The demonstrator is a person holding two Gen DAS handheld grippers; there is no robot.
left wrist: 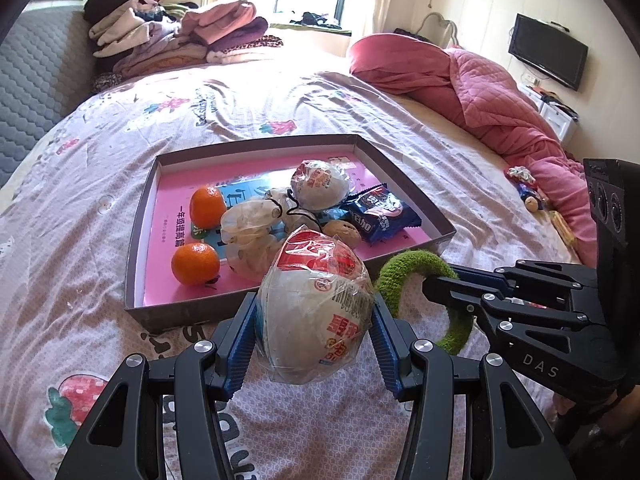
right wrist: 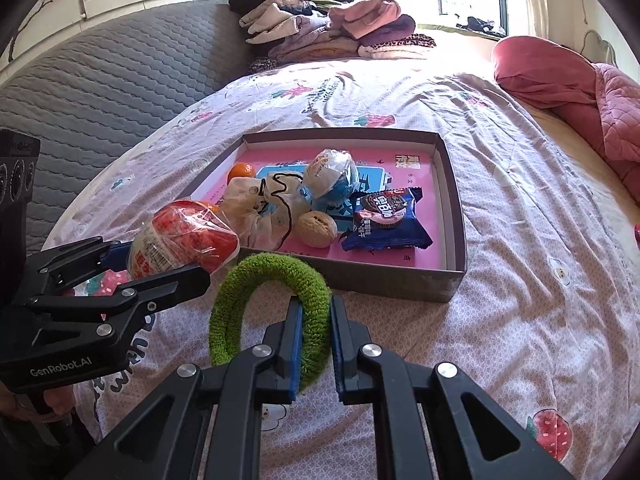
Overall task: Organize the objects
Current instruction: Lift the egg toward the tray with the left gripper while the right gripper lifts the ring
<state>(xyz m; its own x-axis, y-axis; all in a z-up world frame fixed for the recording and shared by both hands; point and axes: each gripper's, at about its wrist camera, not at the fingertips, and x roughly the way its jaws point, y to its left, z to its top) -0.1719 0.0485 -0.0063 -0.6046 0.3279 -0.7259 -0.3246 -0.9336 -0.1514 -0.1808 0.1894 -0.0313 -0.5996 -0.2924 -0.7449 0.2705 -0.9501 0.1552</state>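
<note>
My left gripper [left wrist: 314,312] is shut on a round white and red wrapped snack [left wrist: 316,308], held above the bedsheet just short of the box's near wall. The same snack [right wrist: 182,242] shows at the left of the right wrist view. My right gripper [right wrist: 316,314] is shut on a fuzzy green ring [right wrist: 272,312], lifted near the box's front edge; that ring [left wrist: 416,280] also appears right of the snack. The shallow grey box [left wrist: 150,216] with a pink floor holds two oranges [left wrist: 207,206], a second wrapped ball [left wrist: 320,184], a blue biscuit packet [left wrist: 380,212], a walnut [right wrist: 318,229] and a clear bag.
The box [right wrist: 454,208] lies on a strawberry-print bedsheet [left wrist: 80,300]. Folded clothes [left wrist: 172,36] are stacked at the far end, and a red quilt [left wrist: 500,100] runs along the right. A few small items [left wrist: 528,192] rest by the quilt. A grey padded panel [right wrist: 100,80] borders the left.
</note>
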